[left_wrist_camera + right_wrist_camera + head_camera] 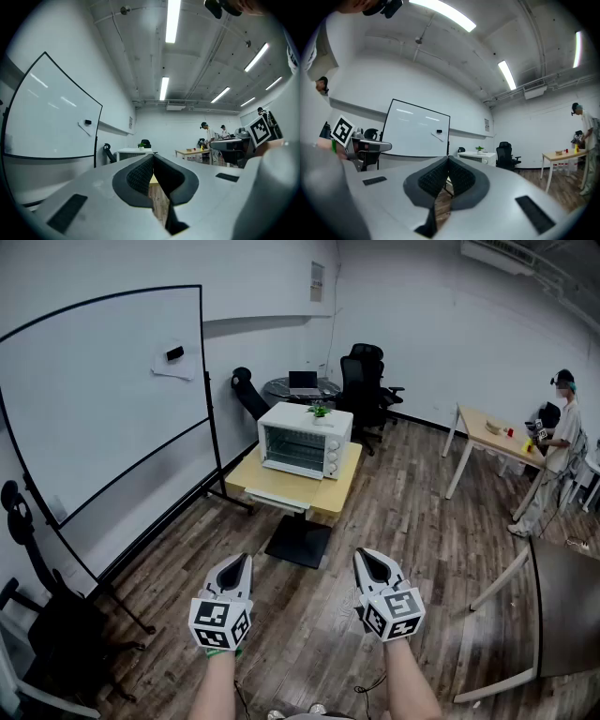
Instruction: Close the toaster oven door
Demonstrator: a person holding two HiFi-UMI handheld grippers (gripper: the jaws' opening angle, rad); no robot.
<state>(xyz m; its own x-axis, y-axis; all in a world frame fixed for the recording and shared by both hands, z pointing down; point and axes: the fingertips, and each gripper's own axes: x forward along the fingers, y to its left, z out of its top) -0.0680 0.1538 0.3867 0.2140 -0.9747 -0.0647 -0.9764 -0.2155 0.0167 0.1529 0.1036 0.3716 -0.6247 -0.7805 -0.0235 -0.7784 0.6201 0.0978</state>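
Observation:
A white toaster oven (305,439) stands on a small wooden table (342,486) in the middle of the room. Its door (277,499) hangs open, folded down flat over the table's front edge. Both grippers are held low and well short of the table, pointing level toward it. My left gripper (240,561) is shut with nothing in it. My right gripper (367,557) is also shut and empty. In the left gripper view the oven (133,153) shows small beyond my closed left gripper (153,157). In the right gripper view the oven (478,157) sits just right of my right gripper (448,159).
A wheeled whiteboard (103,418) stands along the left. Office chairs (366,381) and a round table with a laptop (302,383) are behind the oven. A person (562,427) stands at a wooden table (497,437) far right. A dark table (567,606) is near right.

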